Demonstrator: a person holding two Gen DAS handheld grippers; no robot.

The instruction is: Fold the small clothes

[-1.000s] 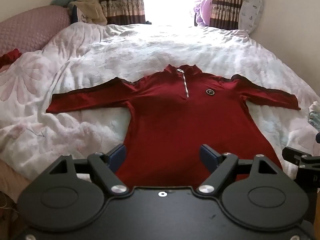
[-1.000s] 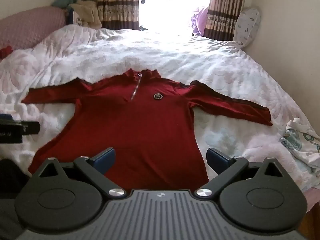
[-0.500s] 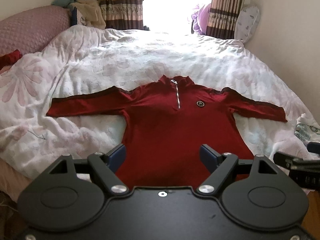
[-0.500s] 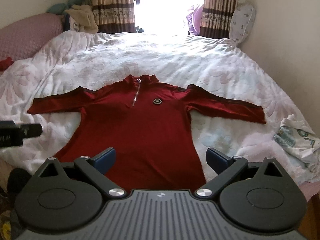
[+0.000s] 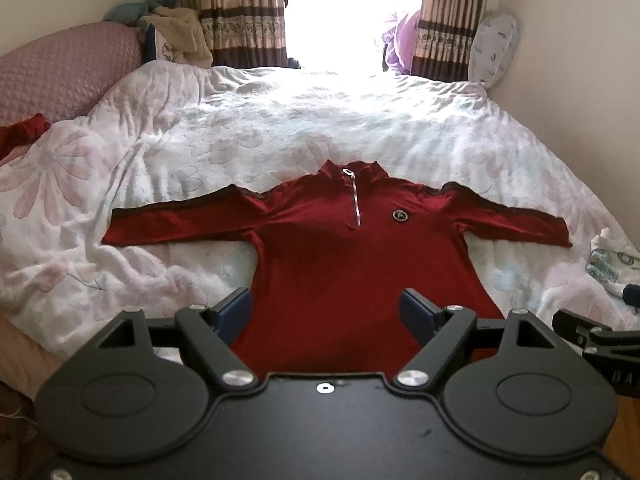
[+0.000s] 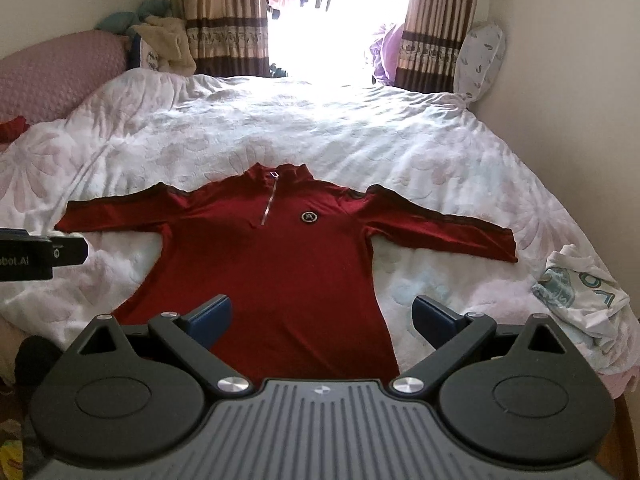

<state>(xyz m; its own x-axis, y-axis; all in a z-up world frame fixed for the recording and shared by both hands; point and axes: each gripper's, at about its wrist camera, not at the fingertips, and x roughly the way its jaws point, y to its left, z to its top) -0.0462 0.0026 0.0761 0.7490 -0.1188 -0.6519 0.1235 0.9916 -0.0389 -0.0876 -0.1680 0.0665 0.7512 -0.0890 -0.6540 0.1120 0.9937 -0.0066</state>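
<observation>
A dark red long-sleeved zip-neck top [image 5: 344, 264] [image 6: 280, 256] lies flat, face up, on the white floral quilt, both sleeves spread sideways and its collar away from me. My left gripper [image 5: 326, 310] hangs open above the lower hem, nothing between its blue pads. My right gripper [image 6: 322, 316] is open too, over the hem's right side, holding nothing. Each gripper shows at the edge of the other's view. The hem itself is hidden behind the gripper bodies.
A crumpled white printed garment [image 6: 576, 284] lies at the quilt's right edge. A pink quilted pillow [image 5: 68, 72] and a red cloth [image 5: 20, 132] sit far left. Curtains and a bright window are at the back, and a wall runs along the right.
Both grippers have drawn back and risen from the top, so it looks smaller and farther off. Both stay open. The top has not moved.
</observation>
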